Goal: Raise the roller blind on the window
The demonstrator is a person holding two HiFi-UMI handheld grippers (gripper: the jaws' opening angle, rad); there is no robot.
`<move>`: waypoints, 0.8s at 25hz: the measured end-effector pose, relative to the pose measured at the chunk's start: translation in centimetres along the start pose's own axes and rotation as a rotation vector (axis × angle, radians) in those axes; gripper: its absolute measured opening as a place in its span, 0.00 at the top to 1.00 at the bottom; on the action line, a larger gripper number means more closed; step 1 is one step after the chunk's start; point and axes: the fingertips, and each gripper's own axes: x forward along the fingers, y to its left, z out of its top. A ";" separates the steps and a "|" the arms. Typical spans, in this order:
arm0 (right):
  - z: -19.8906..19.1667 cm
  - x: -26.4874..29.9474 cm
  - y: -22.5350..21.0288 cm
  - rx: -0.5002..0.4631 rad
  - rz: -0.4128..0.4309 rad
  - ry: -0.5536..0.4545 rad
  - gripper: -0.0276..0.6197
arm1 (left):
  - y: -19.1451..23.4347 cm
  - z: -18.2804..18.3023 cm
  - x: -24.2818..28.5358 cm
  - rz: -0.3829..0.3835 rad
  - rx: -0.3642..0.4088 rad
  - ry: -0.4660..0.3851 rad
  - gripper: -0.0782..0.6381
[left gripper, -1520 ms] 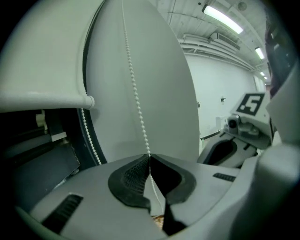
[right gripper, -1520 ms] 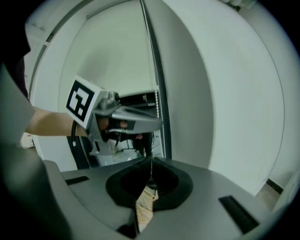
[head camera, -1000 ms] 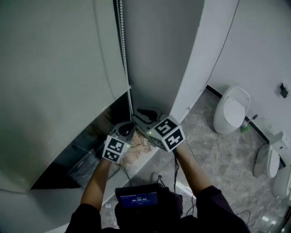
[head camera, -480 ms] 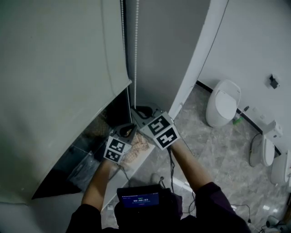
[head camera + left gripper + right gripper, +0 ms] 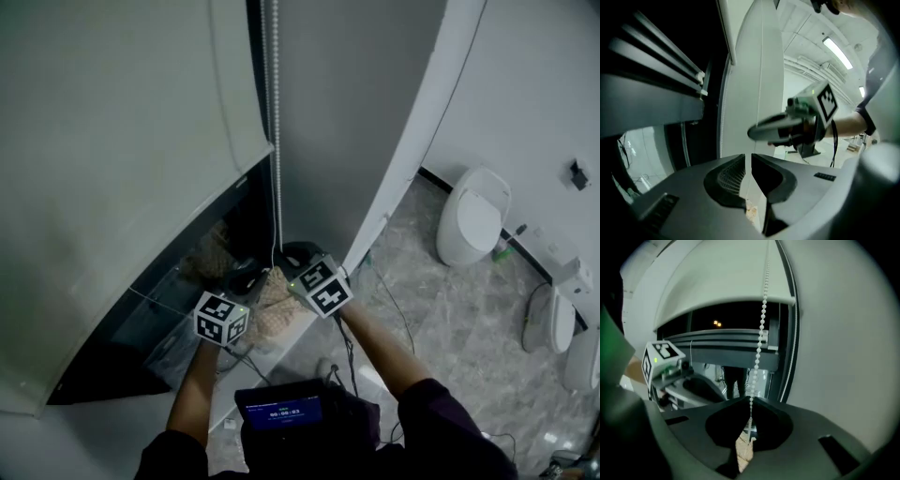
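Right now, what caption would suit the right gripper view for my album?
Right gripper shut on the bead chain, roller blind partly raised above a dark window.

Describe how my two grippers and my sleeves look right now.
The left gripper and right gripper are dark grey with broad, curved jaws. Each carries a white cube printed with black square markers. A black cable trails from the right one. The sleeves are dark.
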 end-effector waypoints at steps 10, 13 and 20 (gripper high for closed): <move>-11.7 4.0 4.6 -0.060 0.113 0.190 0.93 | -2.8 9.4 -1.0 0.049 0.273 -0.095 0.86; -12.2 3.8 5.4 -0.056 0.138 0.188 0.93 | -3.4 9.4 -0.2 0.051 0.288 -0.090 0.86; -13.5 1.8 4.5 -0.021 0.110 0.176 0.93 | -3.6 8.9 0.6 0.155 0.240 -0.154 0.88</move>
